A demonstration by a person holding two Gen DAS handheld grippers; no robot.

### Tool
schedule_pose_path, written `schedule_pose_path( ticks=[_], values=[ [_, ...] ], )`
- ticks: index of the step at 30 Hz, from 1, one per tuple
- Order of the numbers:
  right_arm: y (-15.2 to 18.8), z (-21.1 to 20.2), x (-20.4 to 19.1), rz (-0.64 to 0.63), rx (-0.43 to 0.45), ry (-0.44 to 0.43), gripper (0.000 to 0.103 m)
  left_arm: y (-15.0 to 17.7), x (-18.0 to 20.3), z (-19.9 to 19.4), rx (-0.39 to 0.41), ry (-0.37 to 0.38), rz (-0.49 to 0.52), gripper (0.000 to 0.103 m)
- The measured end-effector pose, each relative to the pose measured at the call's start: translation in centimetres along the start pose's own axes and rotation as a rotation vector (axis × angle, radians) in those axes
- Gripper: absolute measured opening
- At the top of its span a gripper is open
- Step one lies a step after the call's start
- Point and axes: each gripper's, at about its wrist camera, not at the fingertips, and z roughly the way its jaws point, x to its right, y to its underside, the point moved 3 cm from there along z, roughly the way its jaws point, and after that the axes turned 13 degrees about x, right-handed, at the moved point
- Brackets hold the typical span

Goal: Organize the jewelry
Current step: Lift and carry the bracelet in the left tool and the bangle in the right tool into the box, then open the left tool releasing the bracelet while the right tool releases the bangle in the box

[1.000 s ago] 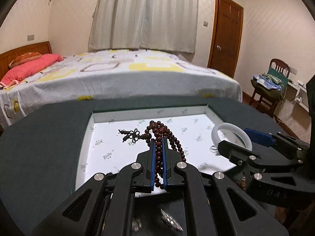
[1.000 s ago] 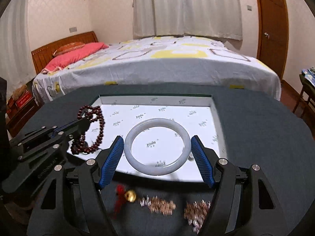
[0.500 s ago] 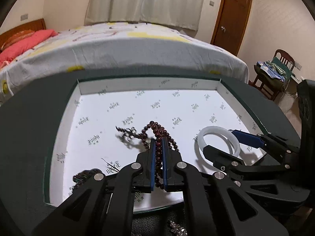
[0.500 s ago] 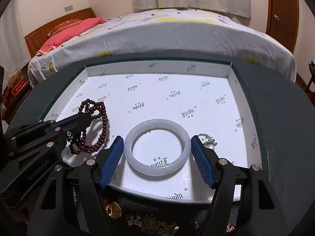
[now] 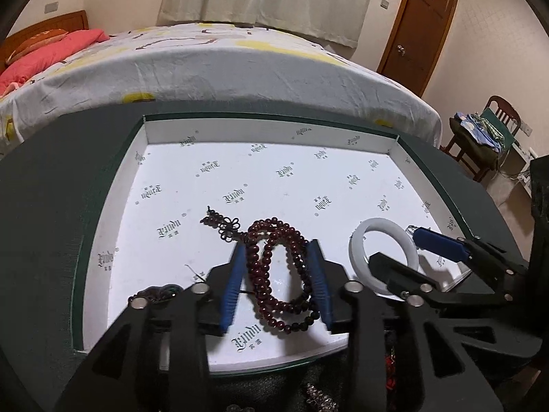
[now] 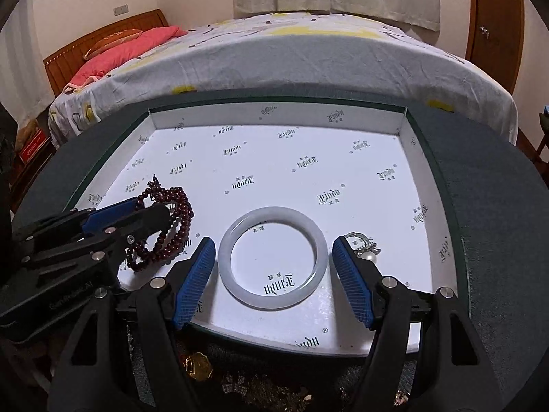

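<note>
A dark red bead necklace [image 5: 278, 271] lies loose on the floor of the white shallow box [image 5: 274, 130], between the open jaws of my left gripper [image 5: 277, 274]. It also shows in the right wrist view [image 6: 168, 230]. A white jade bangle [image 6: 272, 257] lies flat in the box between the open jaws of my right gripper [image 6: 274, 274]; whether the pads touch it I cannot tell. The bangle also shows in the left wrist view [image 5: 384, 250].
A silver and pearl piece [image 6: 363, 247] lies right of the bangle. A dark bracelet [image 5: 158, 293] lies at the box's near left. Gold and chain jewelry [image 6: 199, 365] lies on the dark green table [image 6: 497, 206] in front of the box. A bed stands behind.
My left gripper opened and let go of the bead necklace, which now lies in the box. Both grippers came lower over the box. The bangle now rests on the box floor.
</note>
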Motion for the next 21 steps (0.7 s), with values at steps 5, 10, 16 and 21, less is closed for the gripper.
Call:
schedule_pose_path(
  ticks=[5, 10, 16, 21],
  values=[
    [-0.6, -1.5, 0.3, 0.015, 0.038, 0.002, 0.069, -0.2, 0.2, -0.7, 0.009, 0.024, -0.014, 0.045],
    [-1.4, -4.4, 0.7, 0.029, 0.105, 0.01, 0.069, -1.1, 1.0, -3.4, 0.091, 0.035, -0.002, 0.046],
    [-1.0, -7.8, 1.4, 0.046, 0.162, 0.036, 0.069, -1.4, 1.6, -7.2, 0.188, 0.0, 0.02, 0.05],
    [0.5, -10.3, 1.4, 0.043, 0.174, 0.053, 0.069, -0.2, 1.5, -9.8, 0.216, -0.037, 0.022, 0.05]
  ],
)
